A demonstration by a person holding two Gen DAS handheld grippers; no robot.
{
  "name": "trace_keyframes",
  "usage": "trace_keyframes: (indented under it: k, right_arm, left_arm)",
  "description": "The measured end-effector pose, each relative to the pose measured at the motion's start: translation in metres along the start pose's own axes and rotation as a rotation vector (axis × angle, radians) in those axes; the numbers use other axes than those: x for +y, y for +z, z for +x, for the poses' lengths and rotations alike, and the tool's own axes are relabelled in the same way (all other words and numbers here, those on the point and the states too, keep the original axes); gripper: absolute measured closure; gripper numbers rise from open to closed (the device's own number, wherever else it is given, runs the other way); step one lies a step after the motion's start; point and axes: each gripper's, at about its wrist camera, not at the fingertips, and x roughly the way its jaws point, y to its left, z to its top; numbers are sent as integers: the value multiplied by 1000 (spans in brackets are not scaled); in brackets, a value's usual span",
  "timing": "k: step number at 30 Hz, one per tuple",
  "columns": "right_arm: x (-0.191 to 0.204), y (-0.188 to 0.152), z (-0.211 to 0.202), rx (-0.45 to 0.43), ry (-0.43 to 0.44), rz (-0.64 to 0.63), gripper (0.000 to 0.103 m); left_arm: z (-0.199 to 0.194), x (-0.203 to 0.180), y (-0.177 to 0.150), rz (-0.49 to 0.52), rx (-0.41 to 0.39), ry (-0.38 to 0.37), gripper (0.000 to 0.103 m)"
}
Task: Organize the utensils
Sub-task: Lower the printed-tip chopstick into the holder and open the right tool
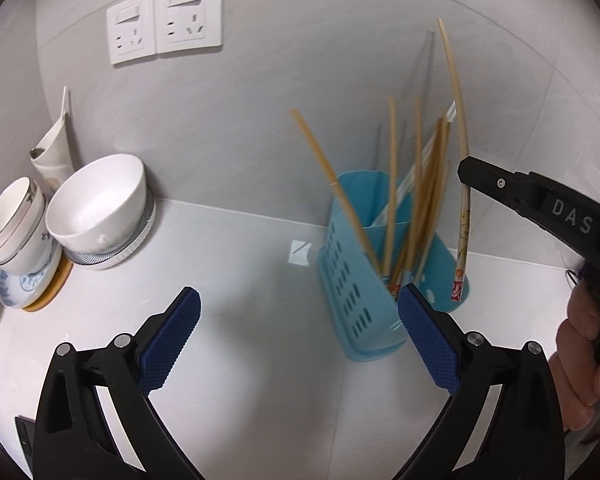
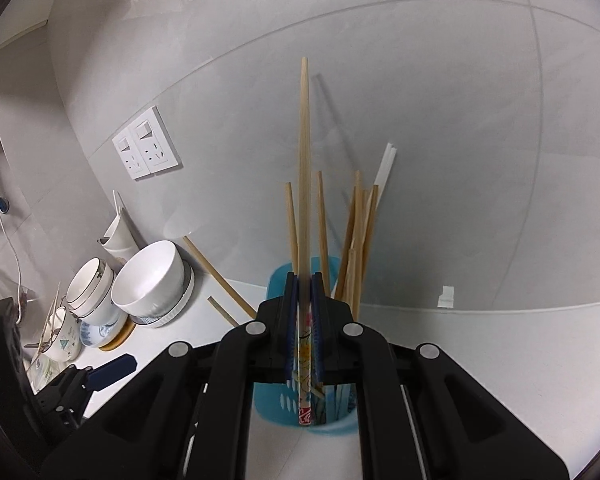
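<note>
The right gripper [image 1: 466, 170] bears the letters "DAS" on its black arm. Its fingers [image 2: 317, 320] are clenched on a printed chopstick [image 2: 304, 200], held upright just beside the blue utensil holder [image 1: 352, 292] on the white desk [image 1: 240, 260]. The left gripper [image 1: 300, 344] has its fingers [image 1: 168, 344] released and spread wide, nothing between them, the holder near the right pad.

The left black plastic two-finger gripper [image 1: 299, 334] carries blue cross-hatched rubber pads [image 1: 171, 340] on angular linkage arms pinned with round silver rivets; the right black plastic two-finger gripper [image 2: 305, 334] has the same blue pads and silver rivets; one finger bears a small screw and white letters "DAS".
</note>
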Motion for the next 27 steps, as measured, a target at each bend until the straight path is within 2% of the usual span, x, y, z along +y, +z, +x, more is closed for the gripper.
trace_keyframes:
  k: [7, 22, 24, 25, 26, 27]
  right_arm:
    - [-3, -16, 14, -14, -6, 2, 97]
    - [-4, -39, 28, 67, -60, -17, 94]
    - [-4, -39, 22, 70, -60, -27, 83]
    - [-4, -38, 18, 69, -60, -31, 68]
    - [-4, -38, 12, 63, -73, -36, 59]
    - [-5, -38, 8, 59, -78, -42, 57]
  left_arm:
    - [0, 9, -3, -17, 11, 4, 6]
    - [2, 20, 0, -28, -2, 23, 6]
    - [0, 19, 1, -24, -3, 23, 6]
    - [-1, 18, 1, -20, -3, 20, 6]
    - [-3, 17, 1, -15, -5, 19, 6]
    - [-5, 15, 1, -12, -8, 20, 6]
